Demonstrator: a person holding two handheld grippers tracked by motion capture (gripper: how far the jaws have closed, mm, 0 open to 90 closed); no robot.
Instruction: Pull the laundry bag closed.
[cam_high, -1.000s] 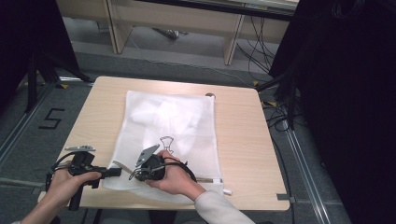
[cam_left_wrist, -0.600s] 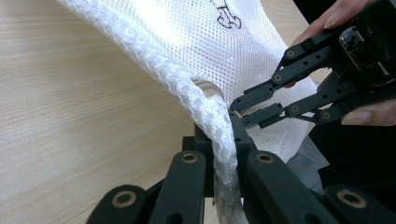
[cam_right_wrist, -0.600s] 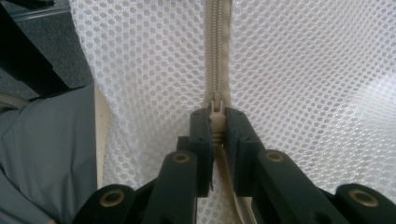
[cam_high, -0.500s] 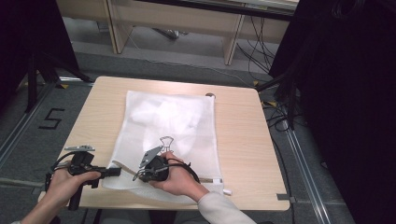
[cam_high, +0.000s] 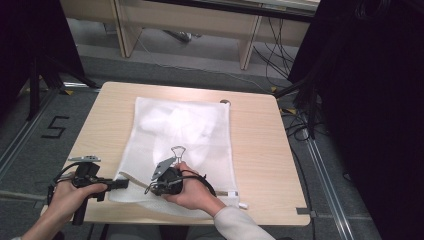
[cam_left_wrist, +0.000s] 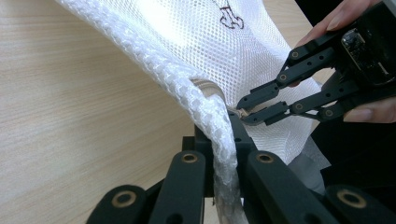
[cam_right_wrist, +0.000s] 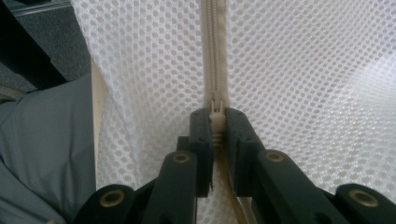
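Tongs clamp mesh bag at desk's near edge

Your left tongs (cam_left_wrist: 223, 140) pinch the white mesh bag (cam_high: 180, 135) by its rolled hem. Your right tongs (cam_right_wrist: 215, 126) are closed on the beige zipper pull (cam_right_wrist: 215, 119). Bag lies flat on the desk (cam_high: 260, 150).

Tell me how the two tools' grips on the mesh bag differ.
The left tool is shut on the bunched corner edge of the white mesh bag, while the right tool is shut on the small beige zipper pull. The left tool's jaws hold thick gathered netting; the right tool's jaws pinch one thin tab. Both are clamped shut near the bag's near edge.
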